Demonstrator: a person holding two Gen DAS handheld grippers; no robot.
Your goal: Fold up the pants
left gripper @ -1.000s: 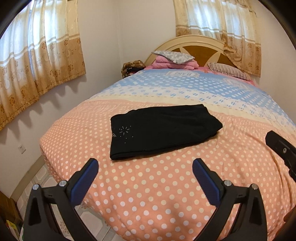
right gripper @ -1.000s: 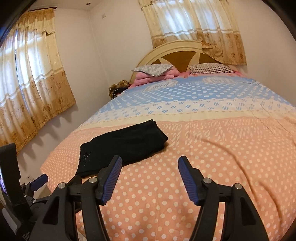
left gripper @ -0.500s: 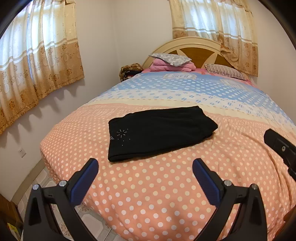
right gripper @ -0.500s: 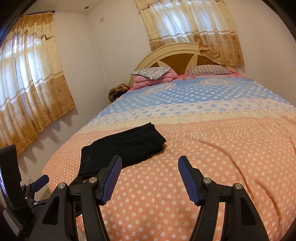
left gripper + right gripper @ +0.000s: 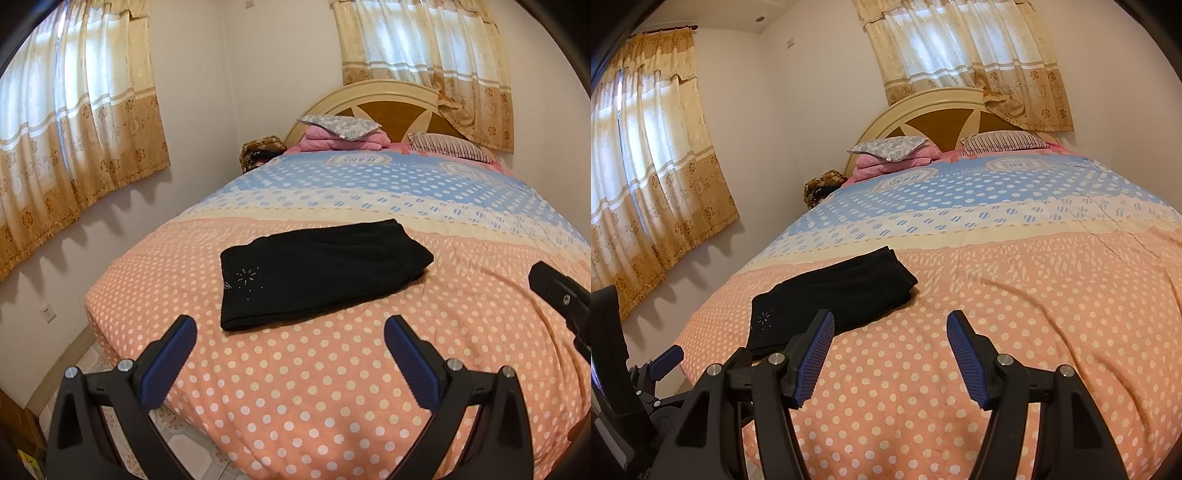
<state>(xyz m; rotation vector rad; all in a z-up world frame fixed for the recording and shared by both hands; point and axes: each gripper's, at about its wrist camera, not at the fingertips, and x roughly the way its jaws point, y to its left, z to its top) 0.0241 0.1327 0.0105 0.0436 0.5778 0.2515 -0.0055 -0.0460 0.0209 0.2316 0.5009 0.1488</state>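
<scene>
Black pants (image 5: 317, 269) lie folded into a flat rectangle on the pink polka-dot bedspread (image 5: 314, 376), with a small sparkly motif near the left end. They also show in the right wrist view (image 5: 831, 295), left of centre. My left gripper (image 5: 290, 363) is open and empty, held back from the pants near the foot of the bed. My right gripper (image 5: 890, 360) is open and empty, to the right of the pants and apart from them. Part of the right gripper's body (image 5: 561, 295) shows at the right edge of the left wrist view.
The bed's headboard (image 5: 399, 110) and stacked pillows (image 5: 340, 129) are at the far end. Curtained windows (image 5: 74, 122) are on the left and back walls. A tiled floor (image 5: 92, 365) lies off the bed's left corner. The left gripper's body (image 5: 624, 387) shows at the lower left.
Both grippers have drawn back and tilted up a little, so the pants sit slightly lower and farther in view. The pants have not moved and both jaws stay open.
</scene>
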